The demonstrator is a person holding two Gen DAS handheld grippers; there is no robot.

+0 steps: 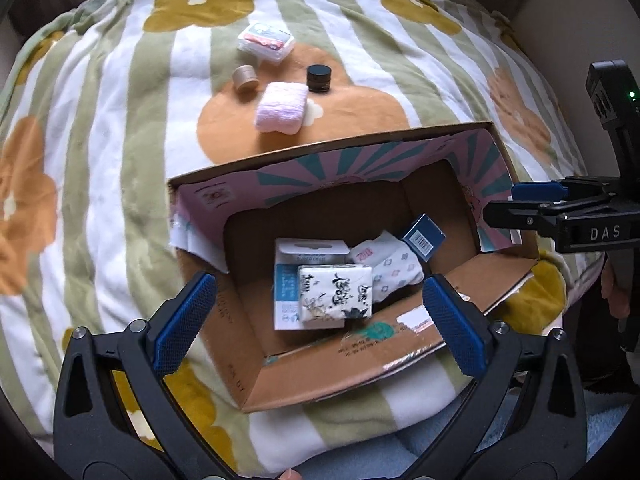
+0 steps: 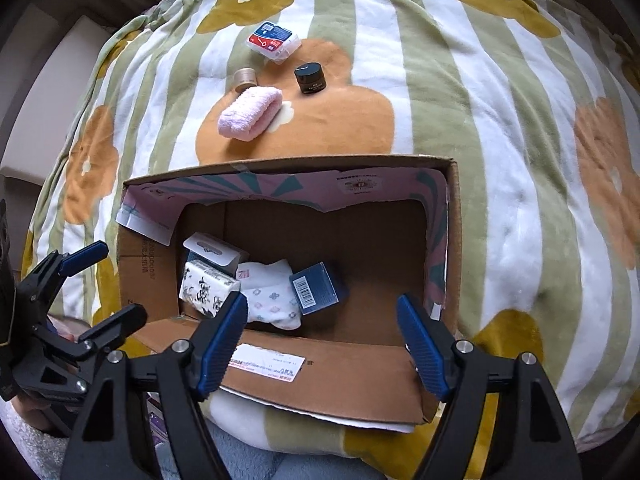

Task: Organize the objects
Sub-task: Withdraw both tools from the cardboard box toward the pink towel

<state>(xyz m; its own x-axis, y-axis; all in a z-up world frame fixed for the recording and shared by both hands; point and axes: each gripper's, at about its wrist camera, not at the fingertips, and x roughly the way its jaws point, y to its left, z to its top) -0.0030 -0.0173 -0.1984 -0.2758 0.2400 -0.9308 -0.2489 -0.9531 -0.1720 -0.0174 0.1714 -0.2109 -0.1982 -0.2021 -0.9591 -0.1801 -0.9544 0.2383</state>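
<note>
An open cardboard box [image 1: 352, 364] [image 2: 344, 372] lies on a striped flowered blanket. Inside are a tissue pack [image 1: 336, 292] [image 2: 206, 286], a white carded pack [image 1: 310, 254] [image 2: 214, 252], patterned socks [image 1: 394, 268] [image 2: 272, 296] and a blue box [image 1: 424, 238] [image 2: 318, 288]. Beyond the box lie a pink towel [image 1: 282, 108] [image 2: 250, 114], a black jar [image 1: 318, 79] [image 2: 310, 78], a tan cylinder [image 1: 246, 78] [image 2: 245, 79] and a clear plastic case [image 1: 266, 42] [image 2: 273, 42]. My left gripper [image 1: 320, 316] [image 2: 104, 284] is open and empty over the box's near side. My right gripper [image 2: 322, 344] [image 1: 504, 202] is open and empty at the box's near wall.
The blanket [image 1: 100, 200] [image 2: 520, 160] covers a rounded soft surface that drops away on all sides. A beige wall or furniture [image 2: 52, 64] stands at the left. Blue fabric [image 1: 400, 452] lies below the blanket's near edge.
</note>
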